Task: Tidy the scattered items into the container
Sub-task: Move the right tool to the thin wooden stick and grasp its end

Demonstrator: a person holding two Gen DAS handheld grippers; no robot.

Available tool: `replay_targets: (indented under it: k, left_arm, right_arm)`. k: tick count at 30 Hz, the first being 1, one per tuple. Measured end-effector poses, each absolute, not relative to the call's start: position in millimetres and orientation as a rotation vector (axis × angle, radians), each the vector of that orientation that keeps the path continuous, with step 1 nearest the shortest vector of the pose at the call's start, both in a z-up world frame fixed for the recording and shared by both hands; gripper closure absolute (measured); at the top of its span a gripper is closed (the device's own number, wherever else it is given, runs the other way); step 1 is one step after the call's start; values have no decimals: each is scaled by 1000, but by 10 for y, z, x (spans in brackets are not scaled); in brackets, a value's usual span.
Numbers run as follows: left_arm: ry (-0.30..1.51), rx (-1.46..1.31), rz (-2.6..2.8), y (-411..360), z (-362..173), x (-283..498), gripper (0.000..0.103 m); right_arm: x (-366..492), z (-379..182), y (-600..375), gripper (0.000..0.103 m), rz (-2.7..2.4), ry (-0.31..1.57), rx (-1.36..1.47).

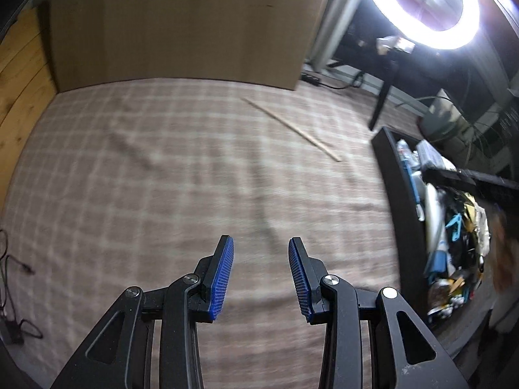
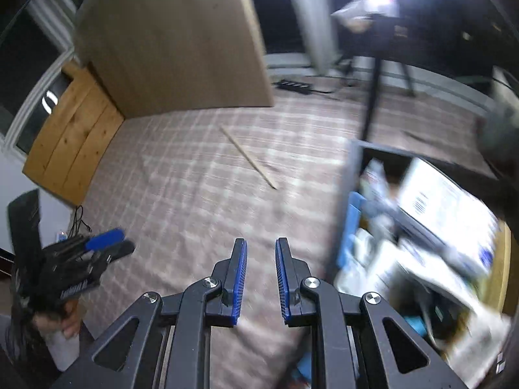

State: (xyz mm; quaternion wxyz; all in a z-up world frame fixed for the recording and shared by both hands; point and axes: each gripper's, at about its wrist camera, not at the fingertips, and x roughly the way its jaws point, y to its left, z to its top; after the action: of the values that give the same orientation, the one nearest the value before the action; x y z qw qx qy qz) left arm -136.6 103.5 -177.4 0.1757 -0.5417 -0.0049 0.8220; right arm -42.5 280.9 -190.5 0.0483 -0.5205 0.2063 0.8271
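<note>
Both grippers were empty. Between the blue pads of the left gripper (image 1: 261, 278) stood a plain gap with only the plaid cloth (image 1: 181, 175) showing through; the right gripper (image 2: 261, 280) held its pads closer together, still apart, and nothing lay between them either.

Ahead of the left gripper and off to its right, a thin wooden stick (image 1: 292, 128) lay alone on the cloth. Further right, beside that gripper, the black container (image 1: 400, 201) sat with its near wall toward the tool, already heaped with small things, a light blue clip (image 1: 454, 228) among them. The left wrist view alone caught the ring light (image 1: 436, 3) glaring at upper right, and dark cables (image 1: 13, 291) on the cloth's left edge.

The right wrist view showed the same stick (image 2: 248, 157) straight ahead and the container (image 2: 355, 175) close on its right, badly blurred; a white printed sheet or box (image 2: 447, 214) lay in it, but I could not tell which. Only this view showed the left gripper (image 2: 107, 243) from outside, low on the right gripper's left, gripped by a hand (image 2: 65, 319), its blue pad tipped forward over the cloth.

Both tools pointed steeply down at the cloth. A brown board (image 2: 175, 42) stood upright behind it.
</note>
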Motion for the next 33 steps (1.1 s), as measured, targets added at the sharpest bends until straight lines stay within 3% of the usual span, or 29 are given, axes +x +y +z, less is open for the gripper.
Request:
replay_targets:
  k: [14,30,33]
  left_arm:
    - [-101,-1581,2426,149,-1740,-1340,64]
    - [-169,-1635,2444,-194,-1841,-1307,64]
    - [-172,-1630,2441,-174,-1829,-1296,64]
  right_arm:
    - [-1946,-2633,2723,87,2406,567,-1785]
    - [-2280,-2982,2738,86,2351,437,-1867]
    - [-2232,-2986,2694,91,2341,407,-1889]
